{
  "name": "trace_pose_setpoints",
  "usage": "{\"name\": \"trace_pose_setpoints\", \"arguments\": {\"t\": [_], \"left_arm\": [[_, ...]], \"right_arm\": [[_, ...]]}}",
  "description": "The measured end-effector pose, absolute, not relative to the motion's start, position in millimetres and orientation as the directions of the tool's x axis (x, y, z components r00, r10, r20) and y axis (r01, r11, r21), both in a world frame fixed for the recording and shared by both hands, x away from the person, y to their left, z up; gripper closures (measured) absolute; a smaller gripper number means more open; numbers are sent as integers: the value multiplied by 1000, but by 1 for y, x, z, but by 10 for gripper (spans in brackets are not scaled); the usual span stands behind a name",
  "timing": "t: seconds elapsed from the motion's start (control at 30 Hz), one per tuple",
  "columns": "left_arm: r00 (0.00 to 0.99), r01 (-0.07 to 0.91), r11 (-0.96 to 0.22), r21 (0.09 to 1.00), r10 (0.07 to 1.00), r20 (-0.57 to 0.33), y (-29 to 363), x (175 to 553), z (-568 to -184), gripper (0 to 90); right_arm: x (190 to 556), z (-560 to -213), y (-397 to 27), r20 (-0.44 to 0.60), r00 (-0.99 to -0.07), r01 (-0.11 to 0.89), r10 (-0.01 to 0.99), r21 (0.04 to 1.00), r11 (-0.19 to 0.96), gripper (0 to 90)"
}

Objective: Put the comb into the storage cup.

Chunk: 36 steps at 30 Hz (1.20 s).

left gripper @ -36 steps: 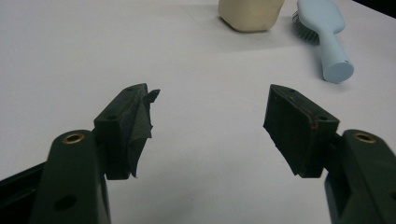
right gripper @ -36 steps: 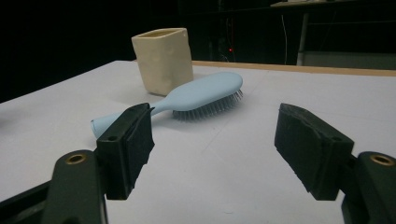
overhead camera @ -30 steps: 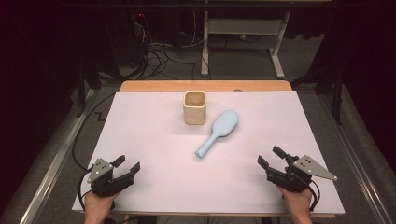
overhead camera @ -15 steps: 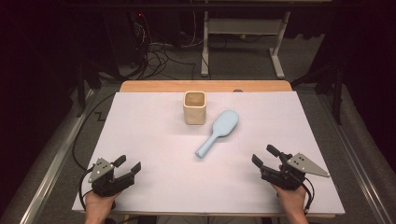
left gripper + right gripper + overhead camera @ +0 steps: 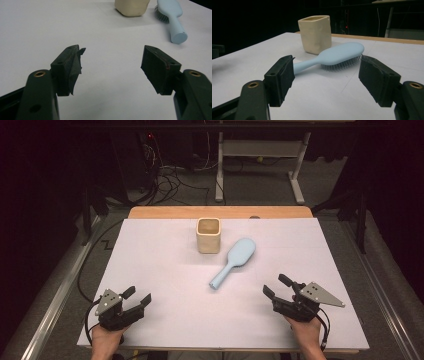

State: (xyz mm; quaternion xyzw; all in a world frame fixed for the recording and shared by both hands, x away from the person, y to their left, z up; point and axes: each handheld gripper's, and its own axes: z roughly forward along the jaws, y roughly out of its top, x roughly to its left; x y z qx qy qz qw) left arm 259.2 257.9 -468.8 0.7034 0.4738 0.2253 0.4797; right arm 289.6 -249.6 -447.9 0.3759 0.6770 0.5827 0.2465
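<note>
Both grippers idle, hairbrush untouched.
Hairbrush lies bristles down just beside the cup, handle toward right gripper, whose jaws gape empty, aimed for pickup; left gripper likewise open, well apart.

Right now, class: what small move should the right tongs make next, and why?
Probably ease the right tongs forward toward the blue hairbrush. Their jaws stand open and empty, aimed at it, and the brush lies bristles down beside the cream cup, untouched.
</note>
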Motion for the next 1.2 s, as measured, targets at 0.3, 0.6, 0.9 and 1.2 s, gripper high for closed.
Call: {"name": "trace_pose_setpoints", "arguments": {"t": [0.3,0.6,0.9,1.2], "left_arm": [[453,449,-92,889,881,-137,258,259,-469,329],[456,446,-89,891,879,-141,258,259,-468,329],[459,447,-89,890,877,-142,258,259,-468,329],[460,448,-88,890,876,-145,257,259,-468,328]], "right_arm": [[296,-446,-238,115,-609,236,785,971,41,296],[307,-443,-217,130,-632,251,764,967,43,306],[315,-445,-202,146,-648,262,747,964,39,312],[323,-444,-194,157,-647,276,746,960,37,328]]}}
